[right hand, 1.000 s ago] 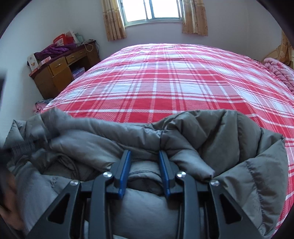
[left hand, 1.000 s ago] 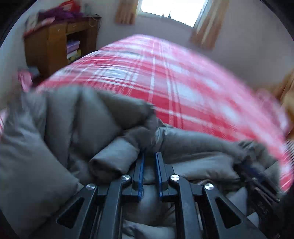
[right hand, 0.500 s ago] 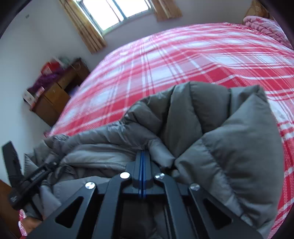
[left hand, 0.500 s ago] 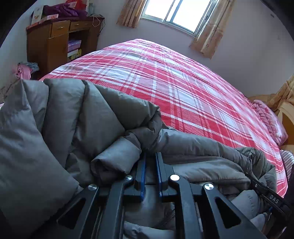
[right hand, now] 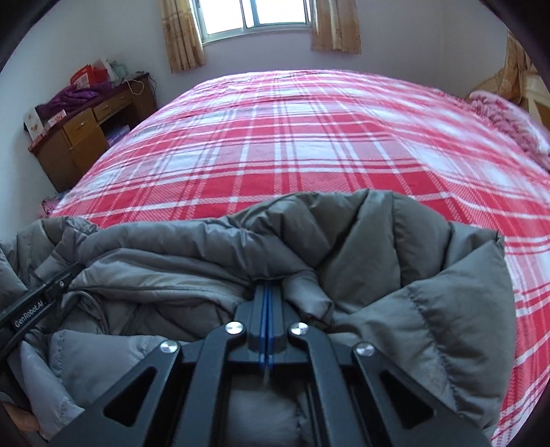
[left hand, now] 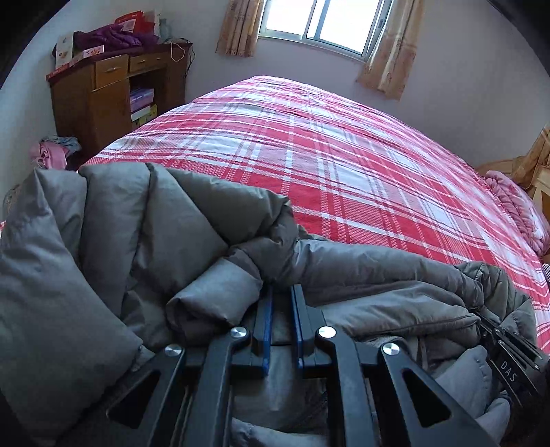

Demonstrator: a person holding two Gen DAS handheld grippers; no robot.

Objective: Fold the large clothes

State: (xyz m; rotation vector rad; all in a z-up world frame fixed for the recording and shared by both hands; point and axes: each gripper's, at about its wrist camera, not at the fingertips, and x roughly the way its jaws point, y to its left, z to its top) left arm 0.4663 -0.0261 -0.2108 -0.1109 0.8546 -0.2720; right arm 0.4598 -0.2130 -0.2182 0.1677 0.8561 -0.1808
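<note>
A grey puffer jacket [left hand: 103,240] lies bunched at the near edge of a bed with a red plaid cover [left hand: 343,165]. My left gripper [left hand: 282,295] is shut on a thick fold of the jacket, its blue pads held a little apart by the fabric. My right gripper [right hand: 266,292] is shut tight on another fold of the jacket [right hand: 378,247], pads together. Each gripper shows in the other's view: the right one at the right edge of the left wrist view [left hand: 508,347], the left one at the left edge of the right wrist view [right hand: 41,292].
A wooden cabinet [left hand: 103,89] with clutter on top stands at the left wall. A window with curtains [right hand: 257,17] is at the far wall. A pink blanket [right hand: 498,113] lies at the bed's right side. The plaid bed surface stretches beyond the jacket.
My right gripper closed from open onto a jacket fold. Both views swung and then steadied. The left gripper keeps its hold on the jacket.
</note>
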